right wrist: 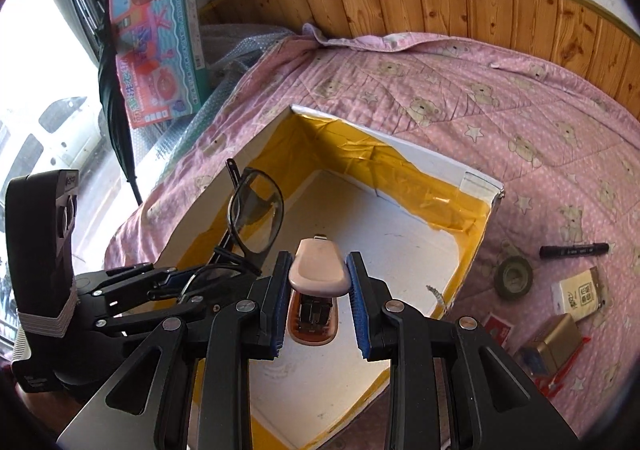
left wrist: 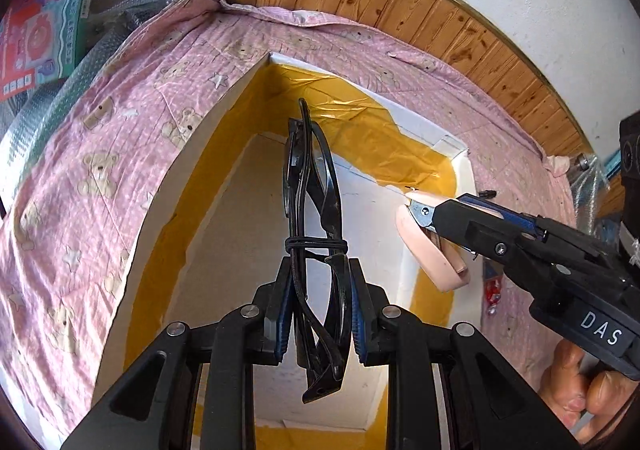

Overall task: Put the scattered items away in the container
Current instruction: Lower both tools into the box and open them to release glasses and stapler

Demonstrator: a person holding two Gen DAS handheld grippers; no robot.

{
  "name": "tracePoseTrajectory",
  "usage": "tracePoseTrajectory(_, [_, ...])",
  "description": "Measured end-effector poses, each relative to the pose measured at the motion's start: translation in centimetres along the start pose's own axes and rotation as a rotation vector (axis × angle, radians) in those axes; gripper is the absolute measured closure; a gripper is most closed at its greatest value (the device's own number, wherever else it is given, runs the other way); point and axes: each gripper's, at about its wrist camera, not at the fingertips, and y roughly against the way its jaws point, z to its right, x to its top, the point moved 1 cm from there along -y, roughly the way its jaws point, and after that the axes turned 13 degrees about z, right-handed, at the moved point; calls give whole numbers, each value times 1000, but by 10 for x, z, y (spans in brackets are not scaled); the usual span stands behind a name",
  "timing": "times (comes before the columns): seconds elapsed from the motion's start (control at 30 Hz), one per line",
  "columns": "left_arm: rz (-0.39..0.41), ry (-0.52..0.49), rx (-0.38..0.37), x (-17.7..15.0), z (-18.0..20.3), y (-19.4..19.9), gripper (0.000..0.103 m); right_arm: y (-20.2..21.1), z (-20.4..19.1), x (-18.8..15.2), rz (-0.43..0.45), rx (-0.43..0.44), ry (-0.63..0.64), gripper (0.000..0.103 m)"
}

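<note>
glasses in left tongs, stapler in right tongs.

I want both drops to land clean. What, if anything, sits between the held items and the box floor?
Nothing visible: the glasses and the stapler hang over the open box, whose white floor looks bare.

Print on the small carton too small to read; red packet half hidden behind the box wall

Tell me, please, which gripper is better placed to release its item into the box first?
Probably right: the right gripper holds the stapler over the box's bare floor; the glasses hang nearer its wall.
</note>
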Motion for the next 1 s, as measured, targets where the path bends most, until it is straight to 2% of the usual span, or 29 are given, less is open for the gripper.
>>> tracePoseTrajectory(0.13, [-14, -31, 41, 7, 0, -14, 77, -16, 8, 7, -35, -22, 7, 74])
tracePoseTrajectory(0.53, [-115, -13, 35, 6, 11, -45, 77, -55, 10, 19, -102, -90, 89, 74])
tracePoseTrajectory(0.87, [-143, 39, 38, 21, 0, -65, 77, -67, 18, 32, -74, -87, 69, 73])
tracePoseTrajectory(0.93, [-122, 71, 62, 24, -6, -69, 77, -68, 21, 32, -56, -87, 69, 67])
tracePoseTrajectory(1.0, [-146, 71, 67, 24, -10, -75, 70, -62, 25, 29, -38, -84, 45, 64])
